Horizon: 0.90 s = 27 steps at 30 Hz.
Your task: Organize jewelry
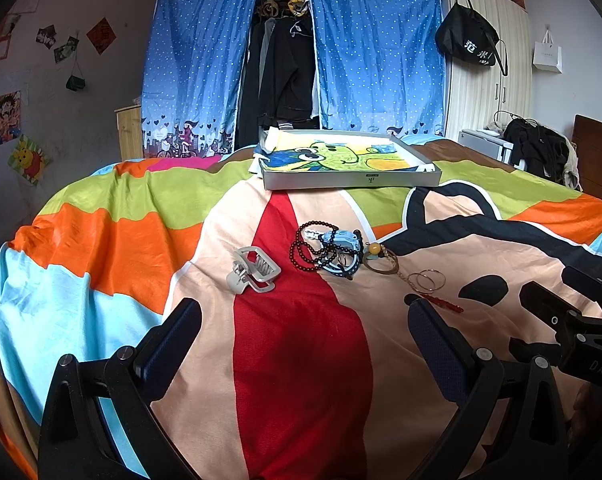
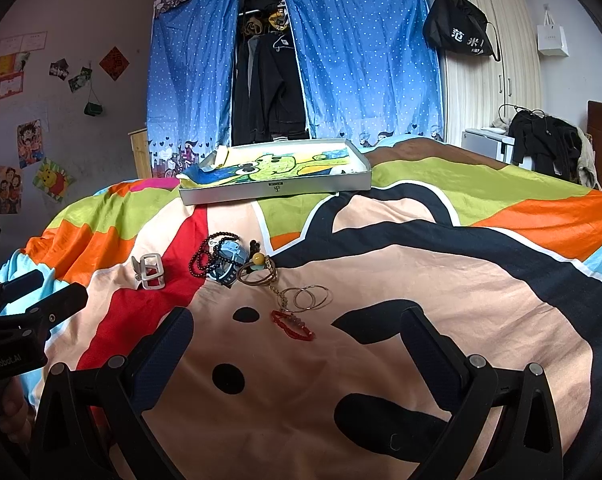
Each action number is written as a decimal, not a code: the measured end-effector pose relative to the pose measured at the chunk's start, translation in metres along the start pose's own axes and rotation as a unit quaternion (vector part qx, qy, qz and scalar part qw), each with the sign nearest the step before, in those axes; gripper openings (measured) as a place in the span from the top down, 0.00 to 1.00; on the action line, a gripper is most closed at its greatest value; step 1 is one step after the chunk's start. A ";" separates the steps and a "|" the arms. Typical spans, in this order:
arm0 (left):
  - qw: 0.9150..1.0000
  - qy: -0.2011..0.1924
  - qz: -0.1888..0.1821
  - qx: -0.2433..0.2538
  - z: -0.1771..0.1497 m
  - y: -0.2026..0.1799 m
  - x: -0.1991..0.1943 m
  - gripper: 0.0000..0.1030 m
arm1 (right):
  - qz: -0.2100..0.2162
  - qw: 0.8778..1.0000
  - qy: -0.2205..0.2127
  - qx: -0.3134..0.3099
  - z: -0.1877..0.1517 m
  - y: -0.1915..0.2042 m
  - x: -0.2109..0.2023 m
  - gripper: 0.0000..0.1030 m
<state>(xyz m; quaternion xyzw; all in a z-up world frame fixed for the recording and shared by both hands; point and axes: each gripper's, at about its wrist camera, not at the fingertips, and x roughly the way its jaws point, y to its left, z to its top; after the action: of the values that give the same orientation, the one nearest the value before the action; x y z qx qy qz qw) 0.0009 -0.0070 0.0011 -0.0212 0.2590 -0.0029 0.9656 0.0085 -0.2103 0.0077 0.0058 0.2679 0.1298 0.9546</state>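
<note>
Dark red beads (image 1: 301, 248) coil in the middle of the left wrist view, on the bedspread (image 1: 301, 360), touching a blue watch (image 1: 343, 246) tangled among them. Left of the beads, apart from them, lies a grey hair clip (image 1: 254, 270). Right of the watch a brown bangle (image 1: 381, 264) carries a yellow bead (image 1: 374, 247); a thin chain runs from it to two thin rings (image 1: 431, 280) that overlap each other. Just below the rings lies a red bracelet (image 1: 441, 302), partly hidden in this view by the right finger of the left gripper (image 1: 301, 320).

In the right wrist view the same cluster sits left of centre: clip (image 2: 151, 272), beads (image 2: 209, 254), watch (image 2: 229, 262), bangle (image 2: 257, 274), rings (image 2: 311, 298), and the red bracelet (image 2: 293, 326) lowest, nearest the right gripper (image 2: 297, 336).

Both grippers hover over the bedspread with fingers spread wide and nothing between them. The right gripper shows at the right edge of the left view, and the left gripper at the left edge of the right view, with part of a hand (image 2: 9, 412) below it.

Beyond the jewelry, in the upper middle of both views, a shallow grey tray (image 1: 351, 180) rests on the bed, lined with a green cartoon picture. Behind it hang blue dotted curtains (image 1: 197, 60), parted over dark clothes. A black bag (image 1: 469, 40) hangs at upper right.
</note>
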 end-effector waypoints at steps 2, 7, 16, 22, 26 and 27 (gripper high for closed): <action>1.000 0.000 0.000 0.000 0.000 0.000 0.000 0.02 | 0.000 1.000 0.000 0.000 0.000 0.000 0.000 0.00; 1.000 0.000 0.000 0.000 0.000 0.000 0.000 0.02 | 0.000 1.000 0.000 0.000 0.000 -0.001 0.000 0.00; 1.000 0.000 0.000 0.000 0.000 -0.001 0.000 0.02 | -0.001 1.000 0.000 0.000 -0.001 -0.001 0.000 0.00; 1.000 0.002 0.002 0.000 0.000 -0.003 0.000 0.02 | 0.000 1.000 0.000 0.001 -0.001 0.000 0.000 0.00; 1.000 0.011 0.013 0.005 -0.001 -0.006 0.004 0.02 | 0.000 1.000 0.004 0.003 0.001 -0.001 0.000 0.00; 1.000 0.016 0.018 0.009 -0.001 -0.008 0.006 0.02 | -0.002 1.000 0.006 0.004 0.001 -0.001 0.001 0.00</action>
<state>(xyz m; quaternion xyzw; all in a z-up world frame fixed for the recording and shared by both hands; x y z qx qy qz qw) 0.0055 -0.0152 -0.0026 -0.0079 0.2748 0.0124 0.9614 0.0101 -0.2104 0.0082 0.0083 0.2737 0.1264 0.9534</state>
